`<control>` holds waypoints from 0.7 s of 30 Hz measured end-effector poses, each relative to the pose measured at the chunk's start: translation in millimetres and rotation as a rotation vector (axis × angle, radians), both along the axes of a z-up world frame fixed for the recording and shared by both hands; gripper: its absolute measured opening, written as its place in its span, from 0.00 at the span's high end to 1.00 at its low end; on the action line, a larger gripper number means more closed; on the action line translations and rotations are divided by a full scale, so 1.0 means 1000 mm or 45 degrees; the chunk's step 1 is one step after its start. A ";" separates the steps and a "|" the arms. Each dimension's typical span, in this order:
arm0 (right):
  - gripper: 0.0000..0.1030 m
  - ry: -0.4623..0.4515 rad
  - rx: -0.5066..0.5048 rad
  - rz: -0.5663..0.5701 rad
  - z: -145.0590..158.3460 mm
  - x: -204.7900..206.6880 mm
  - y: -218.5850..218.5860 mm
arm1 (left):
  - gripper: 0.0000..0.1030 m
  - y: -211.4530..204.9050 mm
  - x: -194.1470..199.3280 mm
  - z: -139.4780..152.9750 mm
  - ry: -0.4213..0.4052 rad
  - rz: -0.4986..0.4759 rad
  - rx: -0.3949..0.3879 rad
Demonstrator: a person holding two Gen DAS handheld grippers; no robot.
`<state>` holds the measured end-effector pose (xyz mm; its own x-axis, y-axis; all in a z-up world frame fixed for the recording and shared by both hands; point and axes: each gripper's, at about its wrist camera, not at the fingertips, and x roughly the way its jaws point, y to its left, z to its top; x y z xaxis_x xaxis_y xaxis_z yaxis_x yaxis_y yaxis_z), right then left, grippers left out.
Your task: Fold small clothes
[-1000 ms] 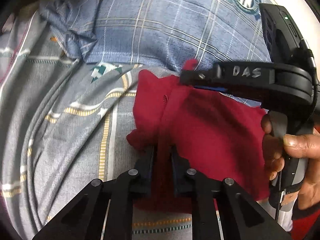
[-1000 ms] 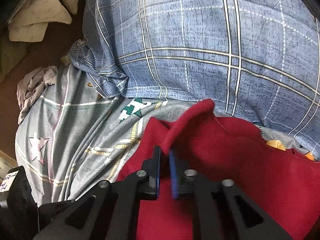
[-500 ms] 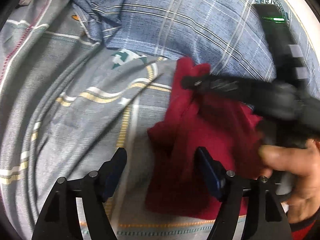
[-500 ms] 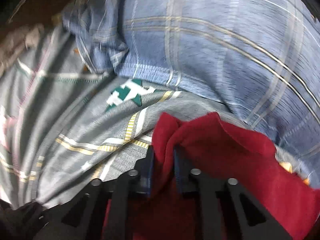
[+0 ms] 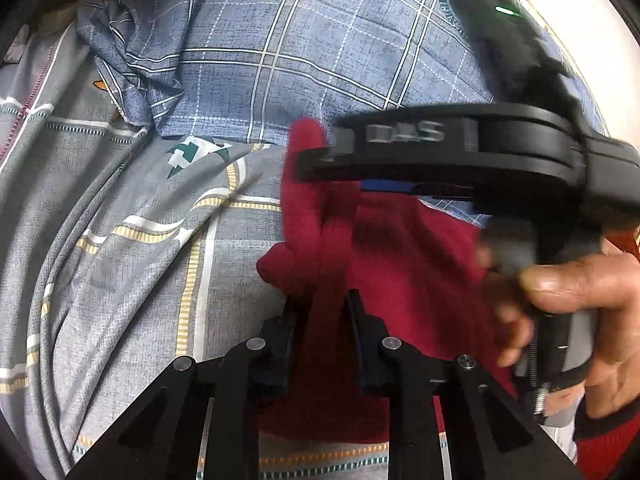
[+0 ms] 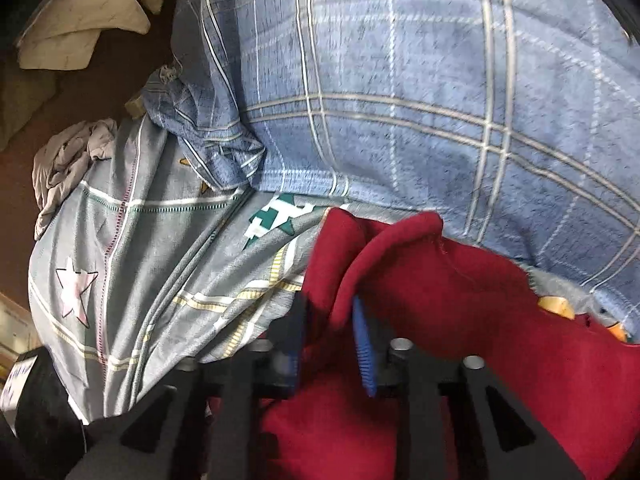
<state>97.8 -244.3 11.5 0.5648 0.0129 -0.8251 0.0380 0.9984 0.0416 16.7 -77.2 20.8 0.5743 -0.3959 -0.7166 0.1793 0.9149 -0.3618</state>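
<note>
A small red garment (image 5: 404,256) lies crumpled on a grey patterned bedsheet (image 5: 132,240). My left gripper (image 5: 322,304) has its fingers close together around a fold at the garment's near edge. My right gripper (image 6: 328,308) is shut on the garment's far left corner (image 6: 380,252) and lifts it off the sheet. The right gripper also shows in the left wrist view (image 5: 316,160), coming in from the right with the red corner pinched at its tip. The person's hand (image 5: 568,312) holds its handle.
A big blue plaid pillow (image 6: 400,100) lies right behind the garment. A crumpled light grey cloth (image 6: 68,160) and a cream cloth (image 6: 80,28) lie at the far left on a dark brown surface. Orange bits (image 6: 556,306) show at the right.
My left gripper opened wide half a second ago and has closed again on the garment's near edge. My right gripper kept its hold on the red corner and shifted a little.
</note>
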 end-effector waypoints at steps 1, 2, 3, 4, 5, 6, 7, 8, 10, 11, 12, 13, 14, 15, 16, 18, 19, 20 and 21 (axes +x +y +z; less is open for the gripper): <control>0.45 0.030 -0.006 0.009 -0.005 0.007 0.005 | 0.81 -0.001 -0.001 0.001 0.001 -0.002 0.000; 0.34 0.051 -0.014 0.021 -0.009 0.011 0.009 | 0.81 -0.001 0.000 0.000 0.004 -0.002 0.001; 0.32 0.078 -0.027 0.036 -0.014 0.017 0.014 | 0.81 -0.001 0.000 -0.001 0.008 -0.001 0.002; 0.30 0.113 -0.051 0.051 -0.022 0.024 0.020 | 0.81 -0.001 0.000 -0.001 0.011 0.000 0.003; 0.30 0.125 -0.070 0.051 -0.026 0.028 0.022 | 0.81 -0.001 0.001 -0.001 0.015 0.002 0.003; 0.31 0.131 -0.094 0.053 -0.032 0.032 0.024 | 0.81 0.000 0.002 -0.001 0.022 0.005 -0.002; 0.41 0.130 -0.140 0.046 -0.038 0.035 0.026 | 0.82 0.000 0.004 -0.001 0.024 0.005 -0.010; 0.63 0.122 -0.188 0.022 -0.041 0.034 0.025 | 0.82 0.000 0.003 0.002 0.024 -0.001 -0.023; 0.77 0.076 -0.179 0.012 -0.036 0.025 0.018 | 0.83 -0.003 -0.001 0.011 -0.005 -0.026 -0.035; 0.82 0.042 -0.145 0.007 -0.027 0.016 0.012 | 0.84 -0.006 -0.005 0.017 -0.023 -0.042 -0.032; 0.83 0.017 -0.126 0.002 -0.020 0.010 0.007 | 0.84 -0.012 -0.010 0.024 -0.046 -0.063 -0.028; 0.84 -0.032 -0.093 -0.005 -0.005 -0.004 -0.001 | 0.84 -0.019 -0.015 0.030 -0.065 -0.085 -0.033; 0.84 -0.065 -0.070 -0.007 0.007 -0.014 -0.007 | 0.84 -0.025 -0.020 0.037 -0.087 -0.112 -0.048; 0.84 -0.096 -0.049 -0.007 0.019 -0.025 -0.013 | 0.84 -0.034 -0.027 0.044 -0.106 -0.140 -0.063; 0.85 -0.133 -0.028 -0.007 0.034 -0.040 -0.020 | 0.84 -0.043 -0.032 0.049 -0.115 -0.161 -0.066; 0.85 -0.191 -0.001 -0.017 0.058 -0.066 -0.033 | 0.85 -0.071 -0.045 0.059 -0.144 -0.222 -0.043; 0.85 -0.213 0.010 -0.029 0.069 -0.081 -0.042 | 0.85 -0.080 -0.050 0.062 -0.156 -0.245 -0.031; 0.85 -0.222 0.006 -0.040 0.077 -0.091 -0.049 | 0.85 -0.093 -0.053 0.065 -0.161 -0.272 -0.020; 0.85 -0.232 -0.004 -0.053 0.084 -0.102 -0.056 | 0.85 -0.111 -0.056 0.068 -0.155 -0.306 -0.017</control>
<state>-4.1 -300.2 95.2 0.7050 -0.0163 -0.7090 0.0717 0.9963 0.0483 -39.0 -188.6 88.8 0.5442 -0.5403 -0.6418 0.4334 0.8361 -0.3364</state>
